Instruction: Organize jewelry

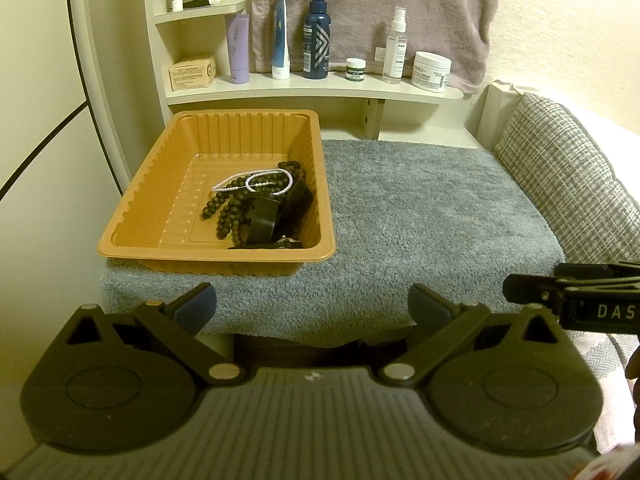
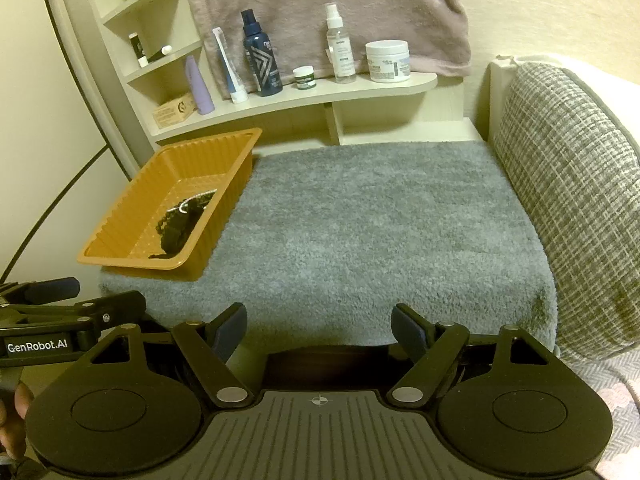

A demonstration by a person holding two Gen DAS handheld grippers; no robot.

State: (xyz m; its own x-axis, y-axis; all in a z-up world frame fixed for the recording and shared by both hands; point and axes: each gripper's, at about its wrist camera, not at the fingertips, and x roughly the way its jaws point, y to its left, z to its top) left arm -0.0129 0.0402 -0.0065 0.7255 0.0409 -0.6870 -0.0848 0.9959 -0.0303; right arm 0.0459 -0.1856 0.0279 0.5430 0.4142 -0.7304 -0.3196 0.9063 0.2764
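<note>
Closest in, both grippers sit at the near edge of the grey fluffy mat (image 1: pixel 420 216), side by side. The left gripper (image 1: pixel 314 308) has its blue-padded fingers spread wide with nothing between them, and the right gripper (image 2: pixel 319 330) is the same deal, released and holding nothing. Each one pokes into the other's view from the side.

On the left part of the mat, right up against the wall side, there's an orange plastic tray (image 1: pixel 132 216) with ribbed walls. All the jewelry is piled in its right half: a string of dark wooden beads (image 1: pixel 228 210) tangled up, a thin pearl bracelet (image 1: pixel 256 181) lying over the top of them, and a couple of chunky black pieces (image 1: pixel 264 220) just in front that I can't really identify. From the right wrist view the pile is just a dark lump in the tray (image 2: pixel 120 256).

To the right of the mat there's a grey checked cushion (image 2: pixel 568 208) standing on edge.

Behind it all, a curved cream shelf (image 1: pixel 320 90) carries toiletries: a lilac tube (image 1: pixel 237 48), a dark blue spray bottle (image 1: pixel 316 36), a small green jar (image 1: pixel 355 69), a clear spray bottle (image 1: pixel 394 48) and a white cream tub (image 1: pixel 431 70), with a mauve towel (image 1: pixel 376 4) hanging behind them
</note>
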